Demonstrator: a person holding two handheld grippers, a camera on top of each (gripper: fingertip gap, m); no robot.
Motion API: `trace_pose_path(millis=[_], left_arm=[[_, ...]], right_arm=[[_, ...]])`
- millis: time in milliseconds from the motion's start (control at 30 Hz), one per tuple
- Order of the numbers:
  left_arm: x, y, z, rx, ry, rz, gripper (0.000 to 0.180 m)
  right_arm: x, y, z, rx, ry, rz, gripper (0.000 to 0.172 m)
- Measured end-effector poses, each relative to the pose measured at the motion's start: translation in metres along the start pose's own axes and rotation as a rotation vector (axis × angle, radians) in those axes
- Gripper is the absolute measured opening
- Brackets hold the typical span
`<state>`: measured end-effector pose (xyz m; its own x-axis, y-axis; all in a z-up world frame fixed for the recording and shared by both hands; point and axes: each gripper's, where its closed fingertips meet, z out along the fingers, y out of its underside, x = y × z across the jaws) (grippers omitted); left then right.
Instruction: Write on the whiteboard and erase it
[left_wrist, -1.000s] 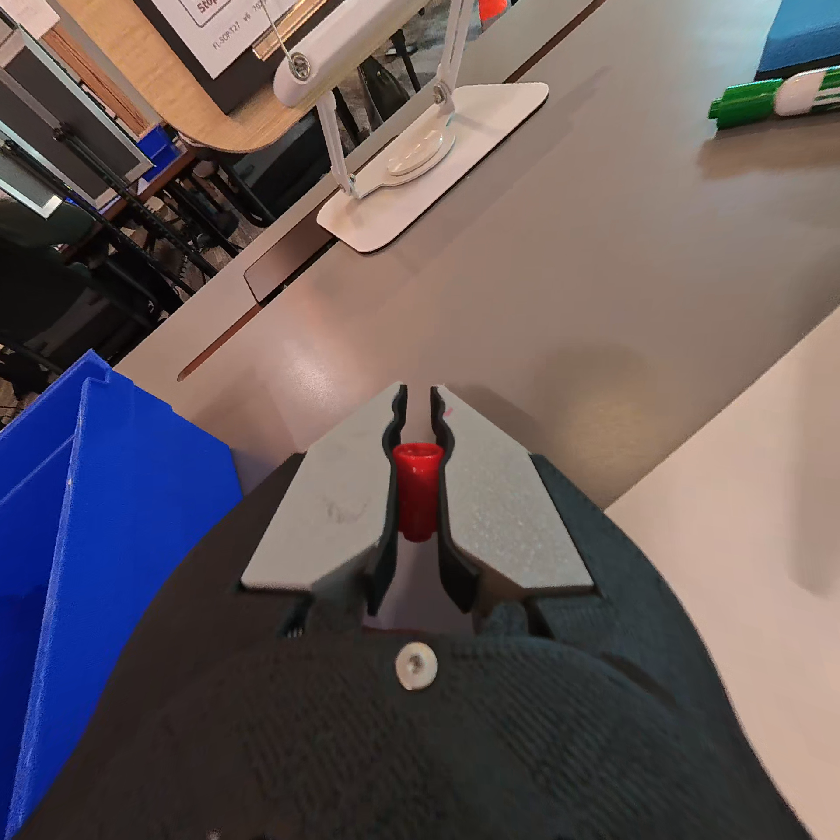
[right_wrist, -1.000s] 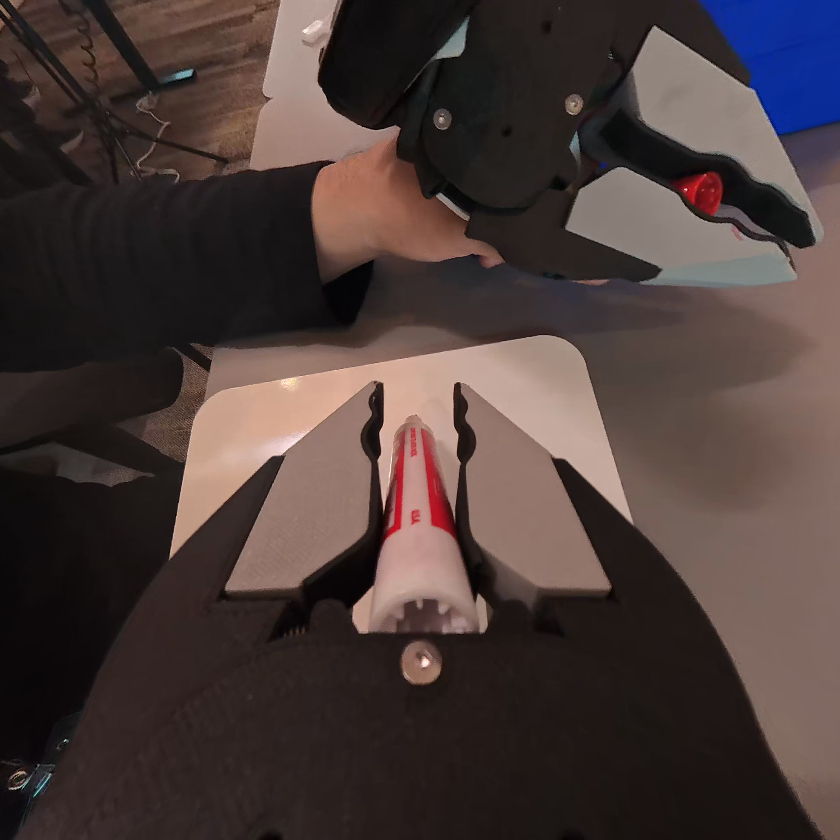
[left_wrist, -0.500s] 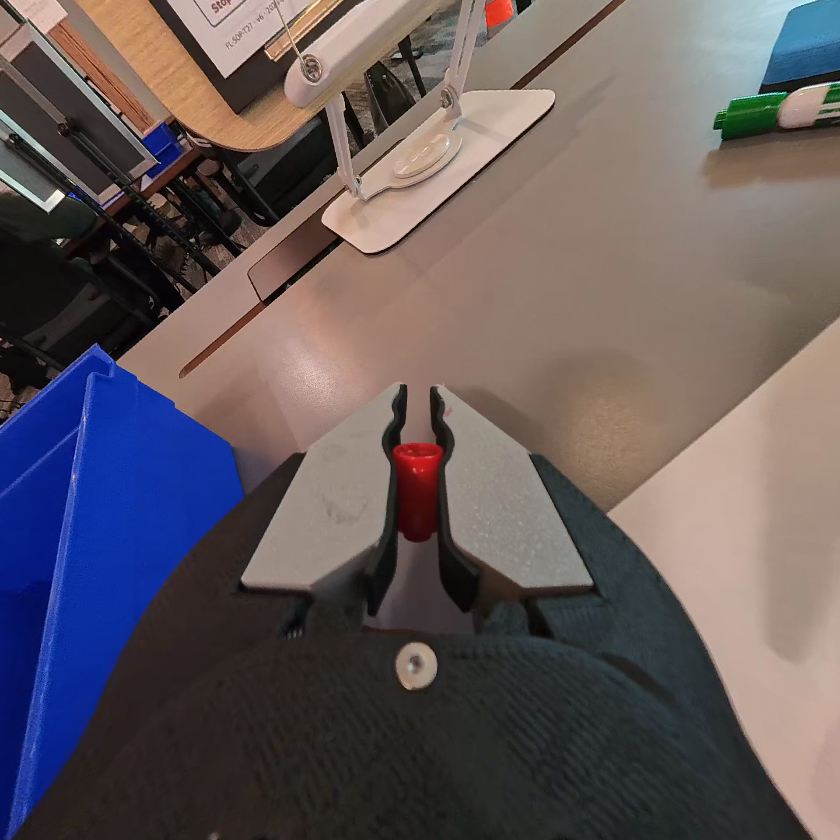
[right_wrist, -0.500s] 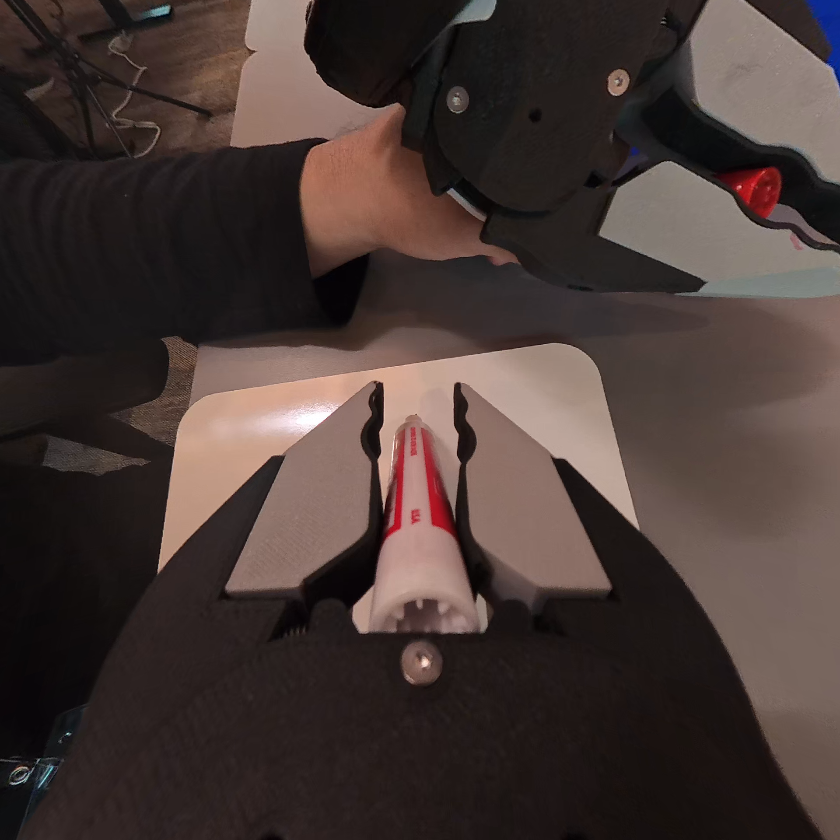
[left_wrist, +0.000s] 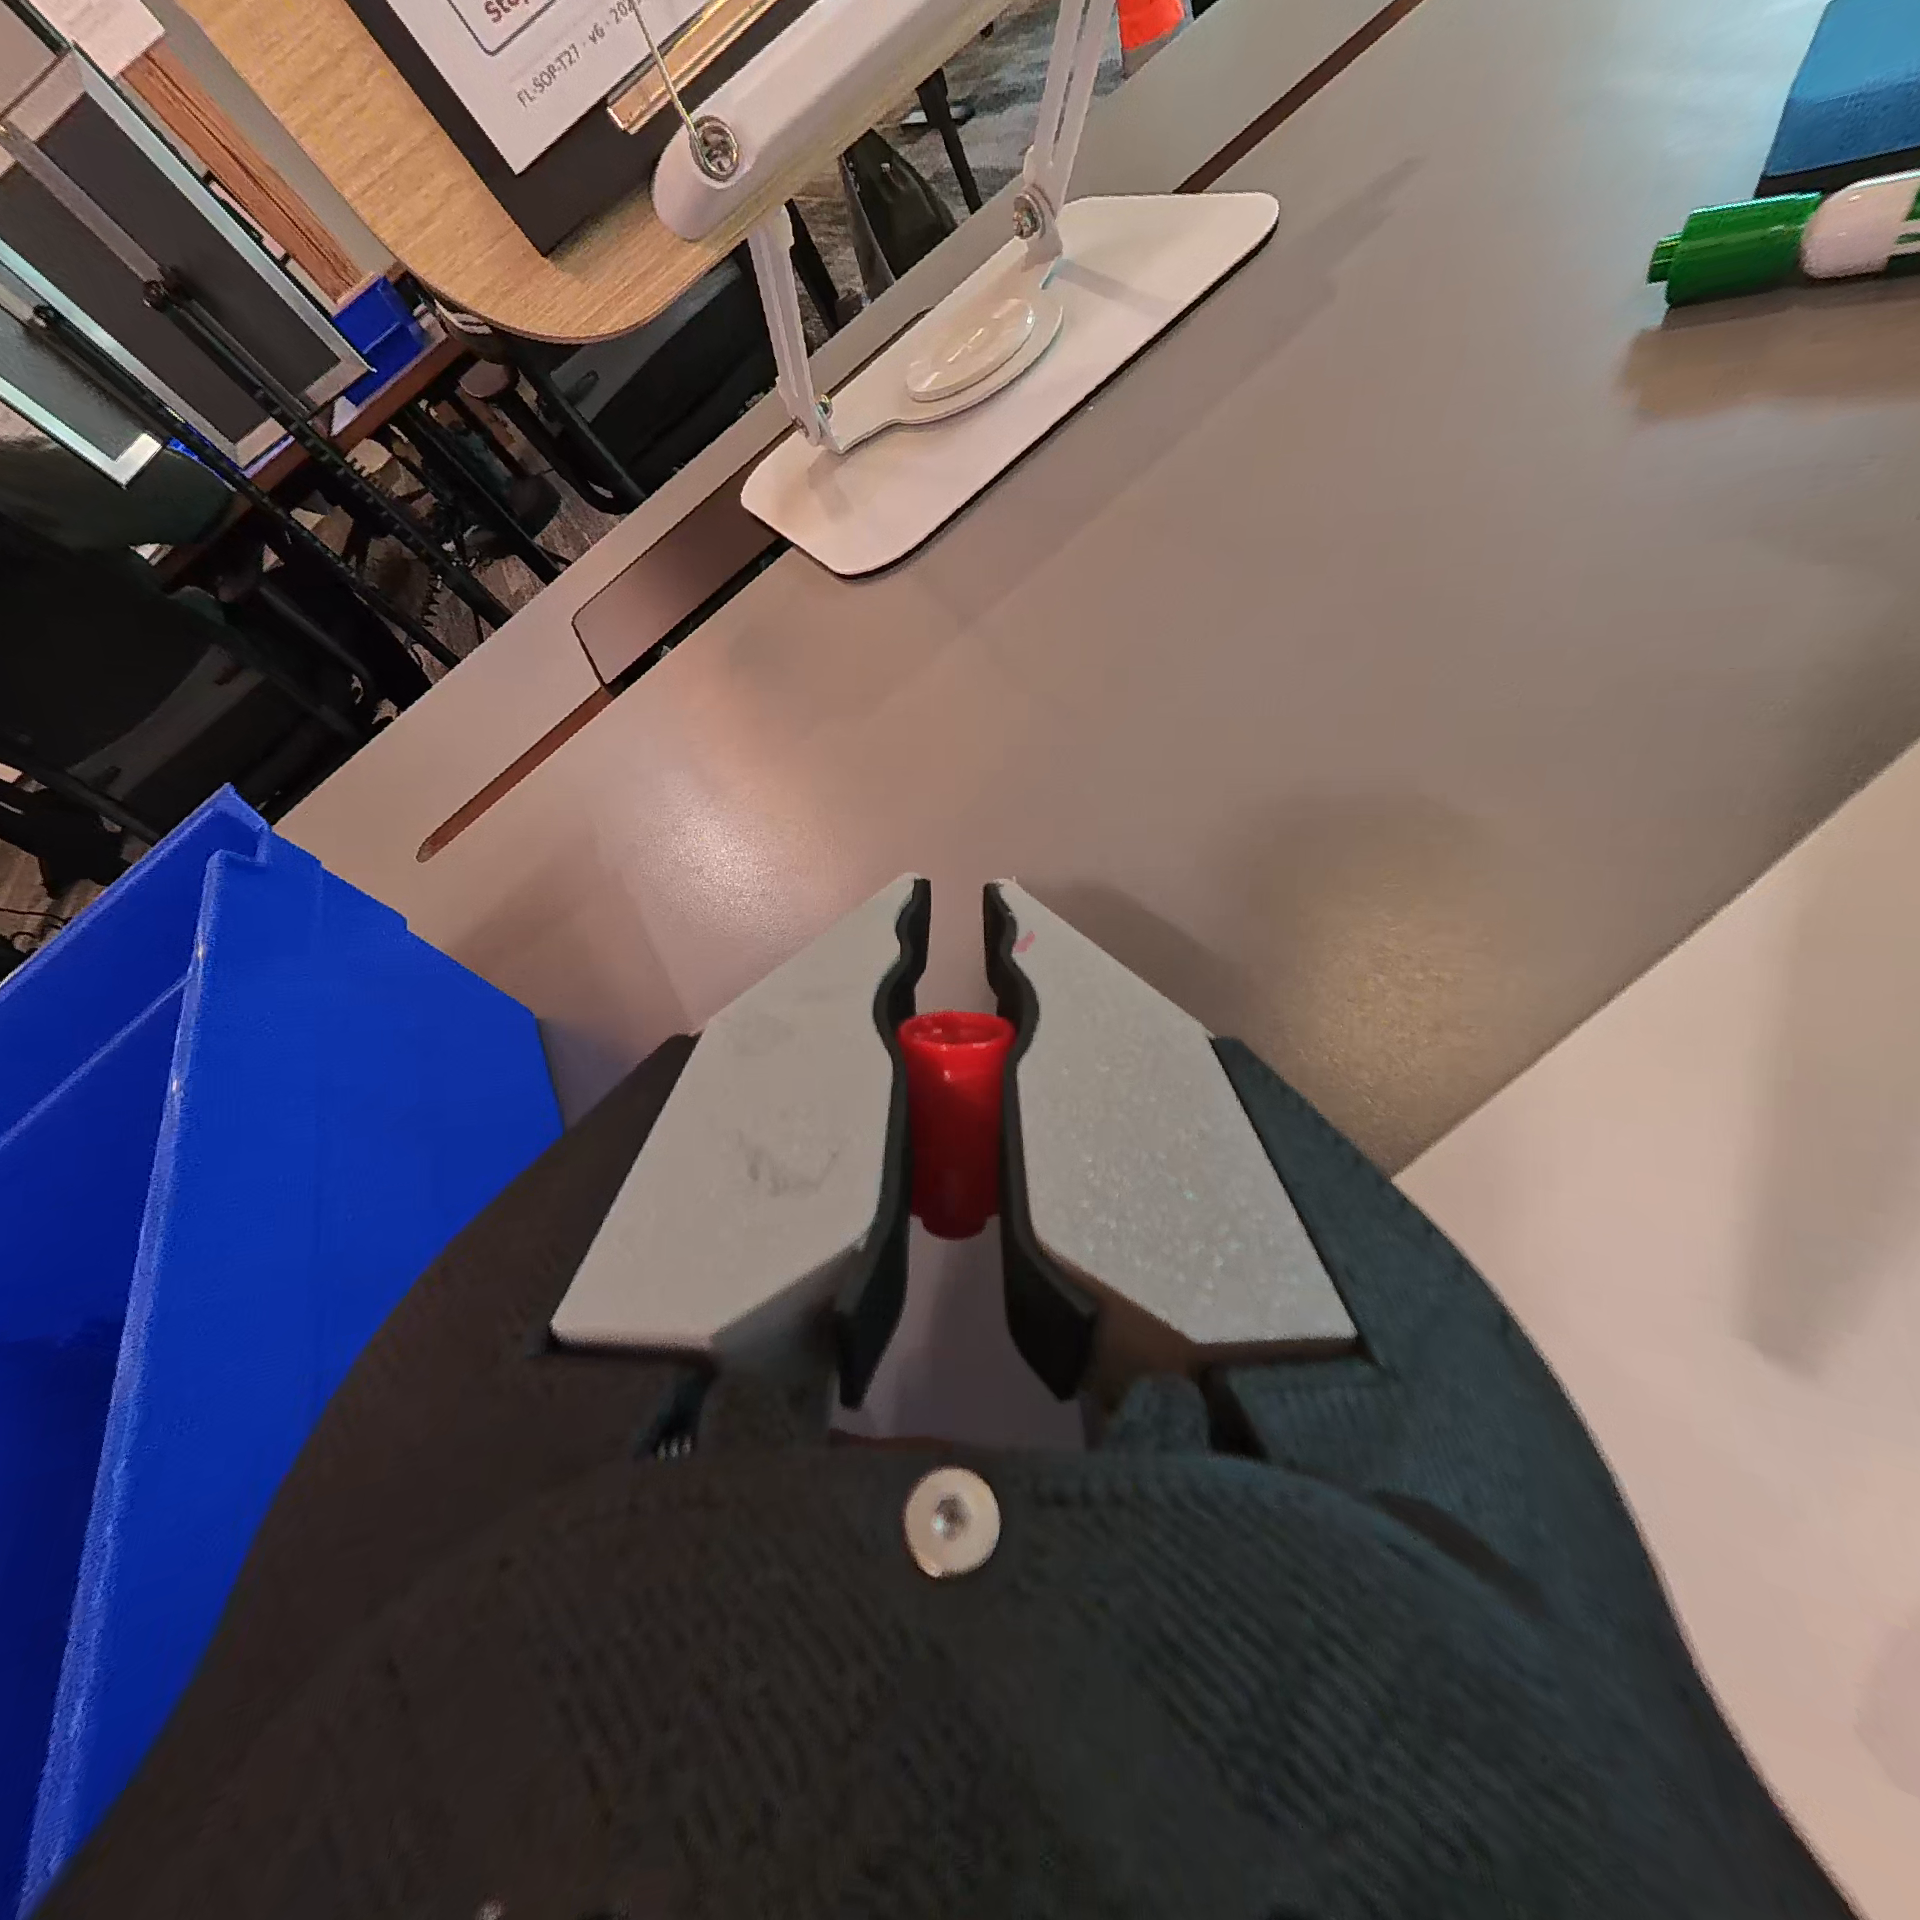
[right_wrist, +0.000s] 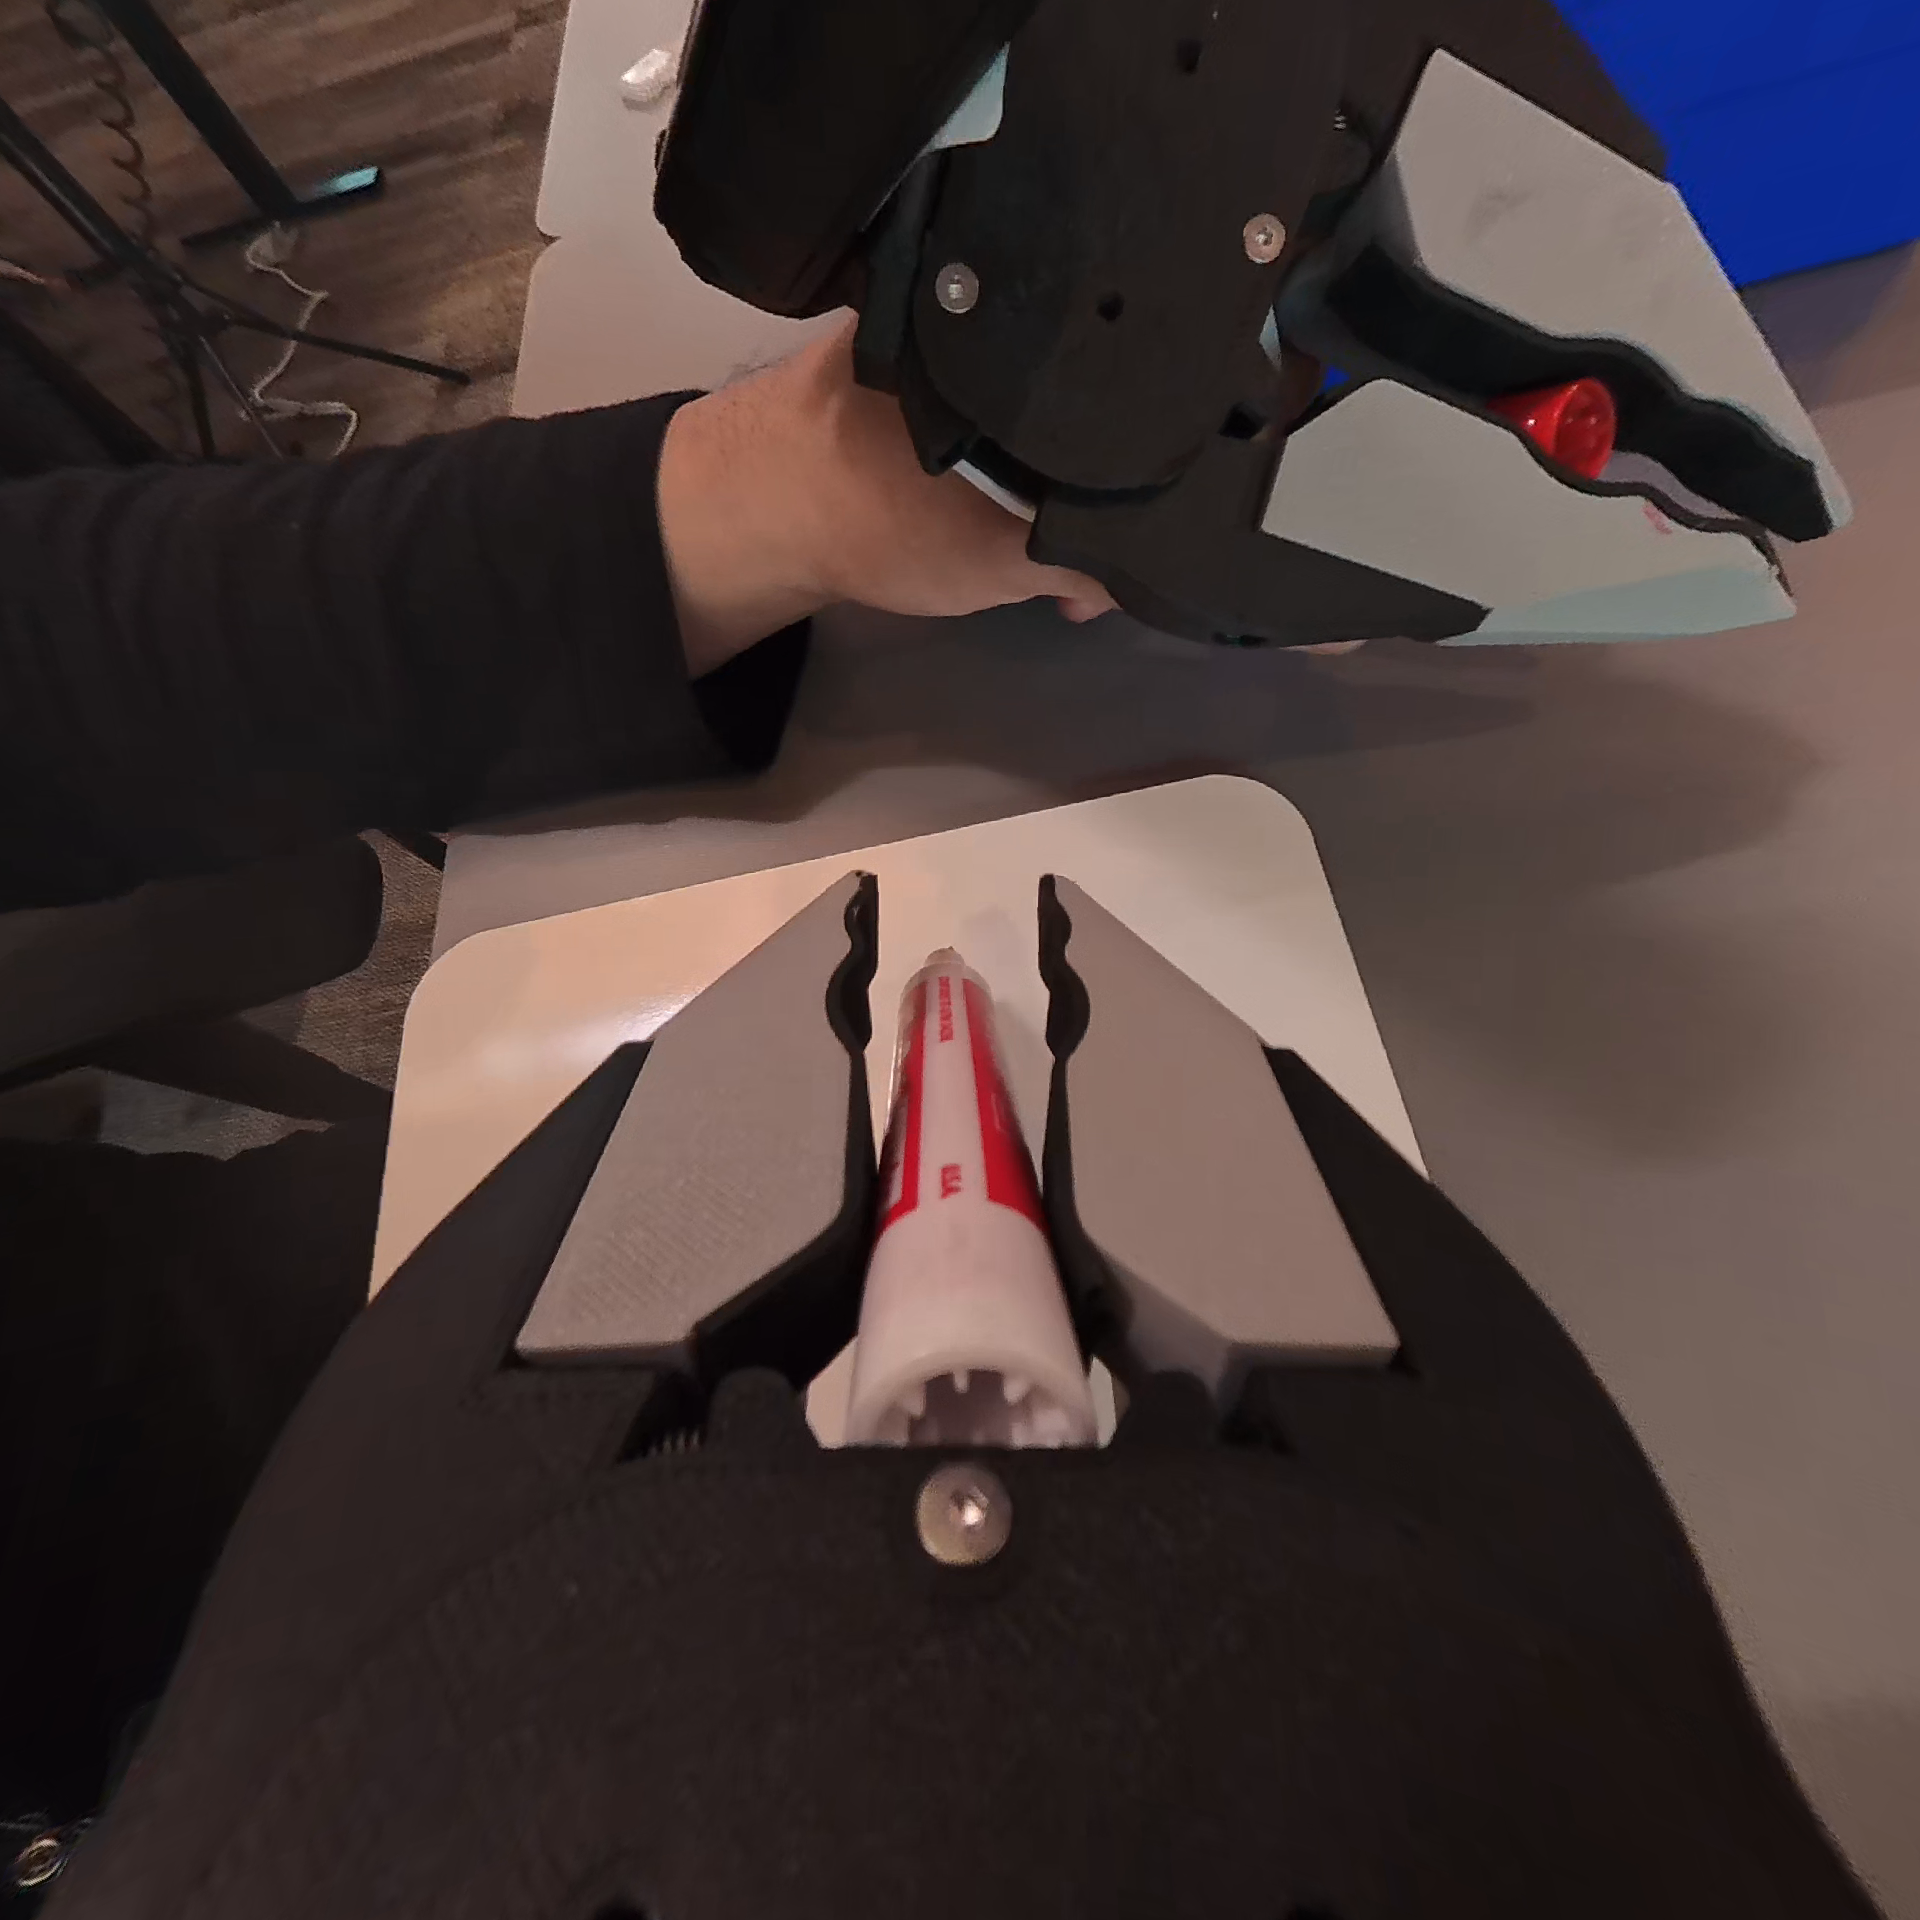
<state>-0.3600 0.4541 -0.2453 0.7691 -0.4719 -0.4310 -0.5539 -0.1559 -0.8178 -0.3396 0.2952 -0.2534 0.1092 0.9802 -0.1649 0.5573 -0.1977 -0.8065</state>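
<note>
1. The whiteboard lies flat on the grey worktop, its surface blank where it shows, right under the right tongs.
2. The red-and-white marker runs lengthwise between the right tongs, uncapped nib forward and low over the board; the black pads pinch its barrel at the rear, while the fingertips stand spread on either side of the nib.
3. The red cap is pinched in the left tongs, the pads pressed against both its sides. In the right wrist view the same tongs, in the person's hand, hang above the worktop beyond the board, beside a blue bin.
4. Farther off lie a green marker against a blue eraser, and a white lamp base.
5. Judgement: the uncapping looks done and writing is the step in hand. Whether the nib touches the board yet cannot be told.
6. The next move calls for lowering the nib onto the board with light, steady pressure and drawing strokes without letting the marker slip in the grip; the cap should be kept clear of the board for recapping.
</note>
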Motion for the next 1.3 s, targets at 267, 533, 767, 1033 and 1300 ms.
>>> trace_pose_path(millis=[267,533,767,1033,1300], left_arm=[[0.000,0.000,0.001,-0.004,-0.002,0.001,0.008],[-0.001,0.001,0.001,-0.005,-0.005,-0.002,0.008],[-0.002,0.001,0.001,-0.007,-0.007,-0.010,0.008],[-0.001,0.002,0.001,-0.013,-0.005,-0.001,0.008],[0.000,0.002,0.001,-0.015,-0.002,0.002,0.008]], right_arm=[[-0.003,0.003,0.009,-0.026,-0.003,-0.017,0.029],[0.016,-0.001,0.011,-0.030,0.103,-0.005,0.029],[0.030,0.004,0.007,-0.061,0.183,-0.003,0.029],[0.031,0.015,0.008,-0.097,0.189,0.001,0.029],[0.027,0.021,0.008,-0.105,0.157,0.023,0.029]])
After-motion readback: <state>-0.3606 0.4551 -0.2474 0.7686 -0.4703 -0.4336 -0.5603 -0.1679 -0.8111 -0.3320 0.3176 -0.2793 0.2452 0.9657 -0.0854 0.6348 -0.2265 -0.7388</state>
